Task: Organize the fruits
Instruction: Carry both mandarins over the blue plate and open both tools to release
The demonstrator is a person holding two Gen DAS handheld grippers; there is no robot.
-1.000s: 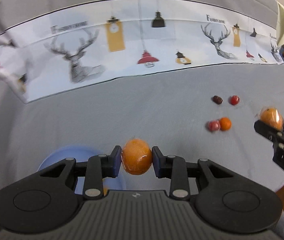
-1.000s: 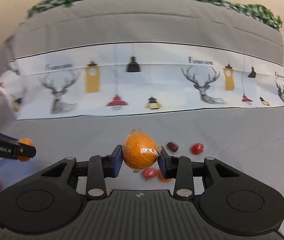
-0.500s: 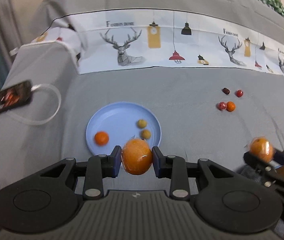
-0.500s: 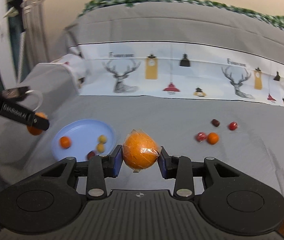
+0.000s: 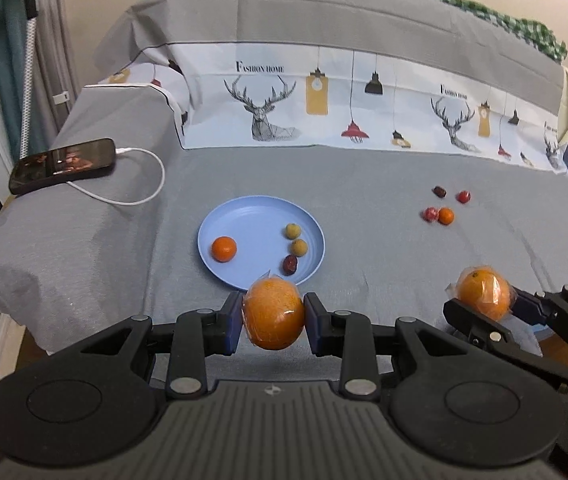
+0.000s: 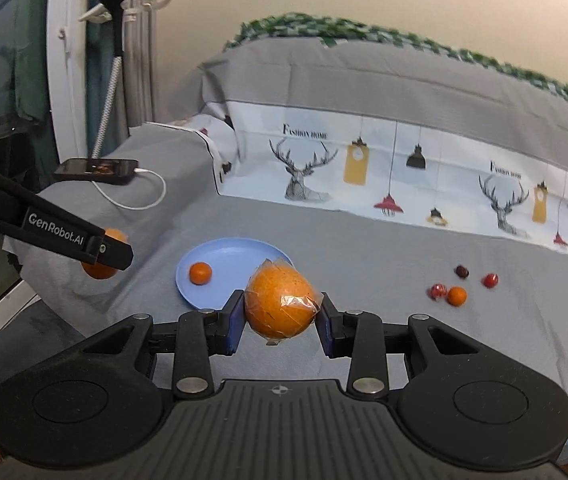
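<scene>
My left gripper [image 5: 272, 316] is shut on a plastic-wrapped orange [image 5: 272, 312] and holds it in the air just in front of the blue plate [image 5: 243, 216]. The plate holds a small orange [image 5: 223, 249], two yellow-green fruits [image 5: 296, 240] and a dark date [image 5: 290, 265]. My right gripper [image 6: 277, 314] is shut on a second wrapped orange [image 6: 277, 308], above the bed to the right of the plate [image 6: 227, 256]. Several small fruits [image 5: 444, 206] lie loose on the grey sheet at the right; they also show in the right wrist view [image 6: 460, 284].
A phone [image 5: 61, 165] with a white charging cable lies on the raised grey block at the left. A deer-print cloth [image 5: 324, 112] runs along the back. The bed's front edge drops off below both grippers. A pole [image 6: 109, 80] stands at the left.
Both grippers have pulled back and up from the bed, each still holding its orange. The plate and phone have come into view, and the loose fruits look farther away.
</scene>
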